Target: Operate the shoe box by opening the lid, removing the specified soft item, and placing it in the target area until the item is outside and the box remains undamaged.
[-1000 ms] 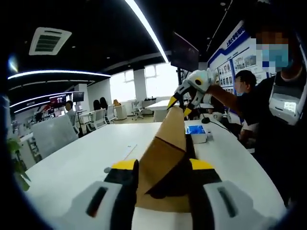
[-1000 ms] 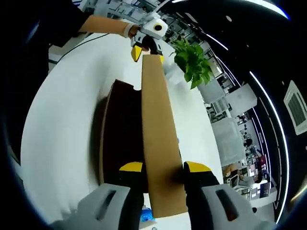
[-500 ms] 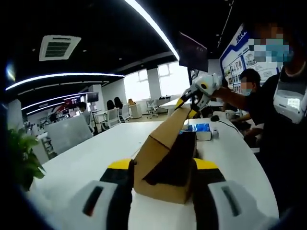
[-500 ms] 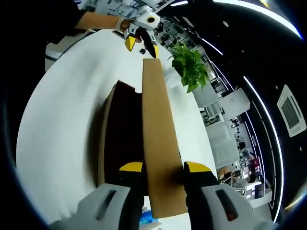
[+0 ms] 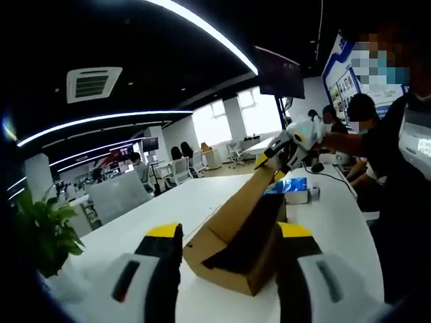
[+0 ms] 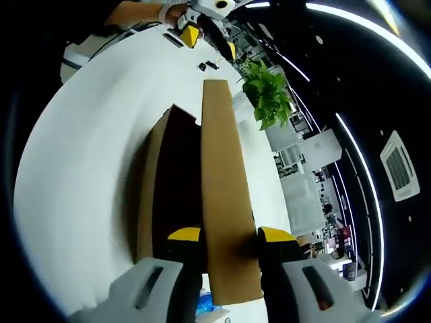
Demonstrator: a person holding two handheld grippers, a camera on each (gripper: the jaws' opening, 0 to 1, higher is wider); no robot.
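The shoe box [image 6: 158,182] lies on the white worktop [image 6: 81,148], its brown cardboard lid [image 6: 222,202] raised on edge and pinched between the jaws of the right hand-held gripper [image 6: 225,237]. Pulled further back, the lid could crease or tear at its hinge — or drag the box. The interior looks dark; I cannot make out the soft item. The left hand-held gripper [image 5: 229,235] stands open astride the near end, with a potted plant [image 6: 266,91] at about 1 o'clock
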